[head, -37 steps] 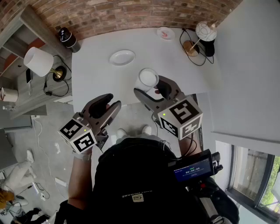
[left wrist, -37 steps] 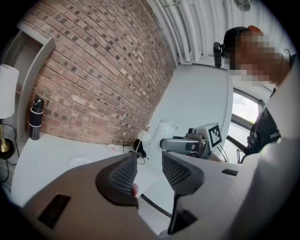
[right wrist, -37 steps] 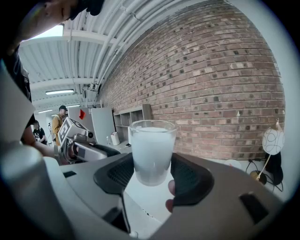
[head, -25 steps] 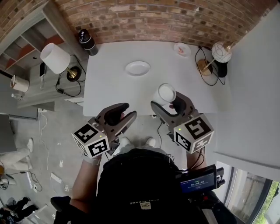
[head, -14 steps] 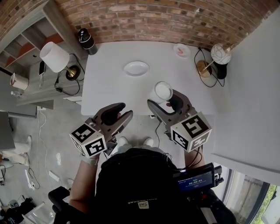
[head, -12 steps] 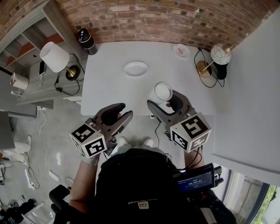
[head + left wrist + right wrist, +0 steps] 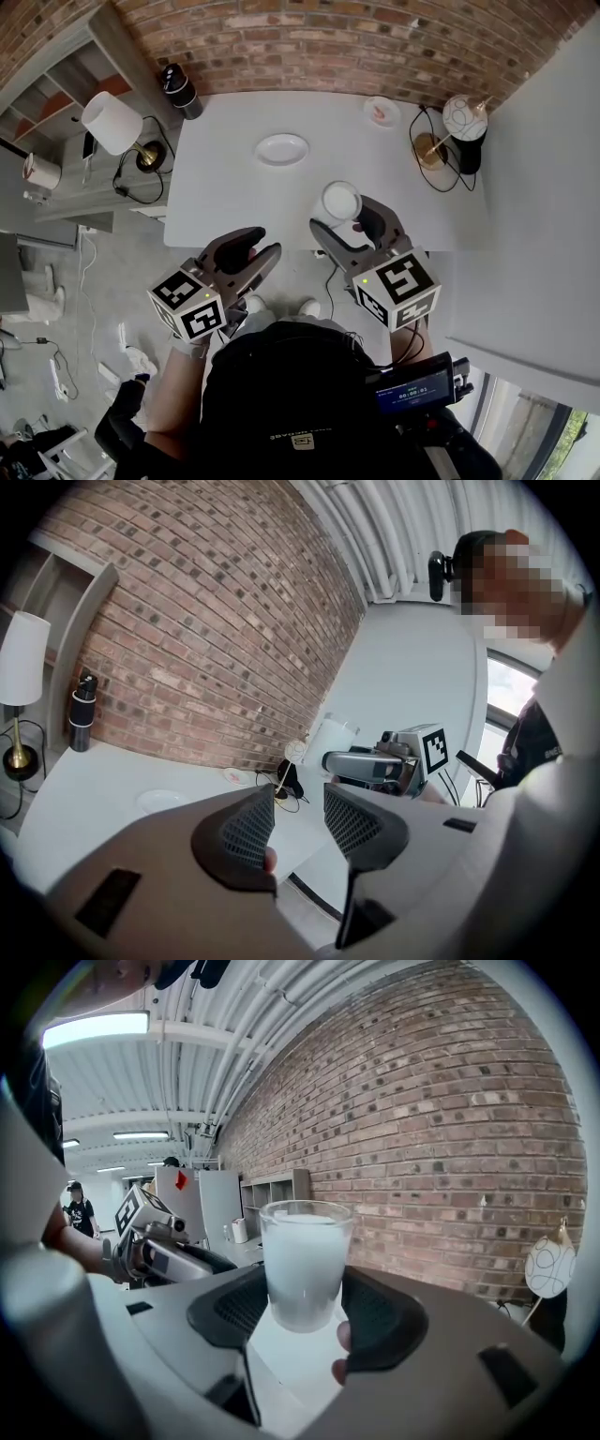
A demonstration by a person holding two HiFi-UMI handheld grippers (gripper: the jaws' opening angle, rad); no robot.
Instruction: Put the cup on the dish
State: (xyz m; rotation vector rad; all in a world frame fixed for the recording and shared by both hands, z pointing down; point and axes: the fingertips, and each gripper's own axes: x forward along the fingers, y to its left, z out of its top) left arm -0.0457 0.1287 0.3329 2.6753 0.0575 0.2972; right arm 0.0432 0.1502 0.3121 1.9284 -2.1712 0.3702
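A frosted white cup (image 7: 340, 200) stands upright between the pads of my right gripper (image 7: 339, 217), which is shut on its lower half; it hangs over the front part of the white table (image 7: 225, 187). In the right gripper view the cup (image 7: 305, 1260) fills the gap of the right gripper (image 7: 300, 1314). The empty white dish (image 7: 281, 149) lies further back on the table, left of the cup. My left gripper (image 7: 261, 242) hovers off the table's front edge, open and empty. In the left gripper view the left gripper (image 7: 298, 822) shows a bare gap, with the dish (image 7: 161, 800) far off.
A small pink-marked saucer (image 7: 381, 111) and a globe lamp (image 7: 464, 120) with cables sit at the back right. A black bottle (image 7: 178, 89) stands at the back left corner. A white-shade lamp (image 7: 103, 122) stands on a side shelf. A brick wall bounds the table's far side.
The whole scene has slid a little to the left in the head view. Both grippers have shifted slightly with it. The cup stays gripped and upright.
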